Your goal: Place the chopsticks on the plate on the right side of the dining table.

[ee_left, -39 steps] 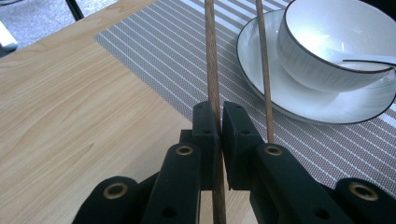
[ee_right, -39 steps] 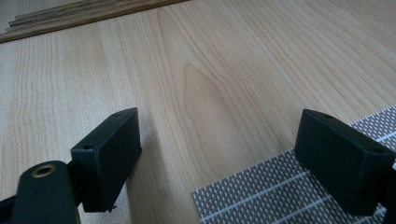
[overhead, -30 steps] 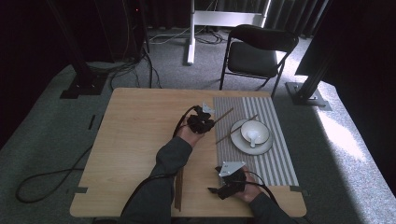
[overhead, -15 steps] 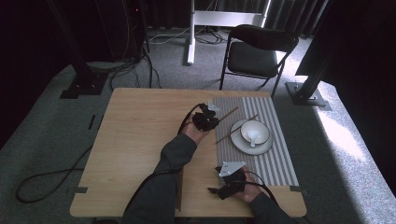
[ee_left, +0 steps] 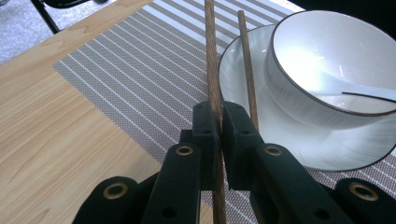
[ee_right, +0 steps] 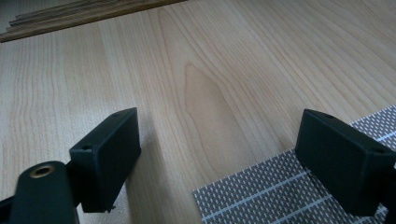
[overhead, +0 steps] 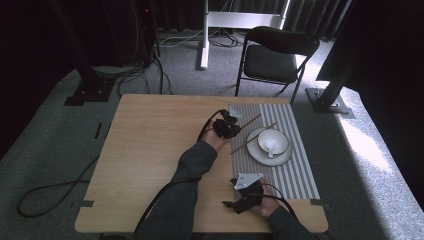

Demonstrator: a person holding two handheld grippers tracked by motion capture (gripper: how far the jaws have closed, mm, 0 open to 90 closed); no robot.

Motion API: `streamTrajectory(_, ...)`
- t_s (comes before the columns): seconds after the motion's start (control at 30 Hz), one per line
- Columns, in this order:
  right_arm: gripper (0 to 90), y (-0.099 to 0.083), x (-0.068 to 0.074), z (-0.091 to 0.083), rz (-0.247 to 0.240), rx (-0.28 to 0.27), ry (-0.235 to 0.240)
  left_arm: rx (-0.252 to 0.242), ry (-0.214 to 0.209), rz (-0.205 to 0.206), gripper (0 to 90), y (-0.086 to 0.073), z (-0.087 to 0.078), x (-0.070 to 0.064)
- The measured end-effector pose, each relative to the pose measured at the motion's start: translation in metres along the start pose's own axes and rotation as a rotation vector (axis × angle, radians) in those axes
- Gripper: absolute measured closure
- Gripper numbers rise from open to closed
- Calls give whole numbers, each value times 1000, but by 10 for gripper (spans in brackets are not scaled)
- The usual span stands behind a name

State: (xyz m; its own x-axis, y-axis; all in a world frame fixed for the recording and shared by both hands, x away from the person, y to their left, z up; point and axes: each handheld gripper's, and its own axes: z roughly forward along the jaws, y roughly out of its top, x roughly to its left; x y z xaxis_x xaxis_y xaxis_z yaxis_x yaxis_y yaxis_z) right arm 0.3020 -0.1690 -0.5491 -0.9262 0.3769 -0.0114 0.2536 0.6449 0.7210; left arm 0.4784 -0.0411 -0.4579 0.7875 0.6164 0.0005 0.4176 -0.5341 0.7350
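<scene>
My left gripper (overhead: 231, 123) sits at the left edge of the striped placemat (overhead: 295, 170), shut on a brown wooden chopstick (overhead: 251, 120). In the left gripper view the chopstick (ee_left: 211, 65) runs up between the closed jaws of the left gripper (ee_left: 219, 116). A second chopstick (ee_left: 246, 70) lies beside it, against the rim of the white plate (ee_left: 280, 140). A white bowl (ee_left: 327, 60) with a dark rim stands on the plate and holds a white spoon (ee_left: 359, 91). My right gripper (overhead: 245, 199) rests near the table's front edge. Seen in its own view, the right gripper (ee_right: 229, 163) is open with nothing between its jaws.
The light wooden table (overhead: 150, 150) stretches bare to the left of the mat. A corner of the placemat (ee_right: 280, 191) lies under the right gripper. A black chair (overhead: 275, 55) stands behind the table. Cables (overhead: 50, 195) trail on the carpet.
My left gripper has shifted a little to the right, toward the bowl, with the chopstick in it. The right gripper has stayed where it was.
</scene>
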Motion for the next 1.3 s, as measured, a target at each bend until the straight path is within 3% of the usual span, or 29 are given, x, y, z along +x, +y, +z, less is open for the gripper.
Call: streamTrajectory(1.3,129,0,0,0,-1,0,3,9,-47,-2,843,18,37,-9)
